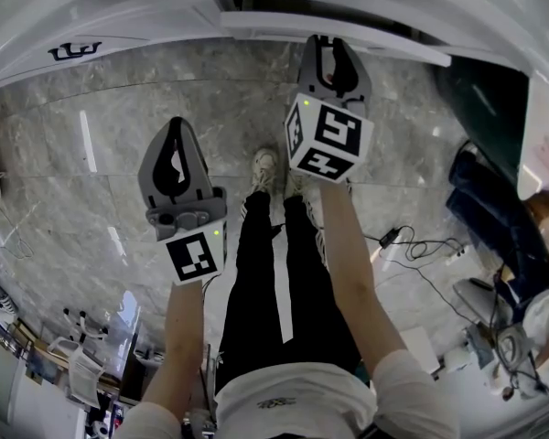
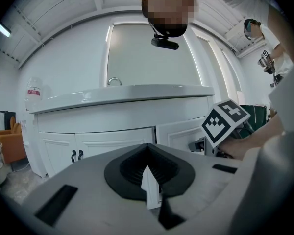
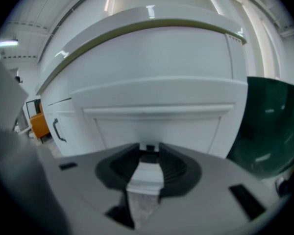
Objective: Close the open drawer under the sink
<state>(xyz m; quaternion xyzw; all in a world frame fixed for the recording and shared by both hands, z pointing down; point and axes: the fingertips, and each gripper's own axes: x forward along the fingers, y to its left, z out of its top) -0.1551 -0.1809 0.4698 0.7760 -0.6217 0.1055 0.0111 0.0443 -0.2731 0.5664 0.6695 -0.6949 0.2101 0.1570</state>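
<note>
**Drawer.** The drawer (image 1: 398, 48) sits under the white sink counter (image 2: 122, 94), at the right end of the vanity. It is pulled out: in the head view its white front stands clear of the cabinet body, with a dark gap behind it. In the right gripper view the panelled front fills the centre, directly ahead of the jaws.

**Right gripper.** The right gripper (image 1: 334, 46) is at the far side of the scene, its tips close against the drawer front (contact cannot be confirmed). The jaws stand apart. The gap between them shows the drawer panel and a strip of floor, and the pads press on nothing. A small dark piece (image 3: 149, 148) shows at the tips and cannot be identified. The marker cube (image 1: 329, 140) faces up toward the head camera.

**Left gripper.** The left gripper (image 1: 177, 128) hangs nearer the person and to the left, well apart from the drawer, over the grey marble floor (image 1: 101, 126). Its jaws meet at the tips with nothing between them. It points at the vanity, where two cabinet doors carry black handles (image 2: 76, 155) and a faucet (image 2: 114, 81) rises above the counter.

**Surroundings.** A dark green object (image 3: 269, 126) stands just right of the vanity. Cables (image 1: 421, 250) lie on the floor to the right of the person's black trousers (image 1: 265, 291).
</note>
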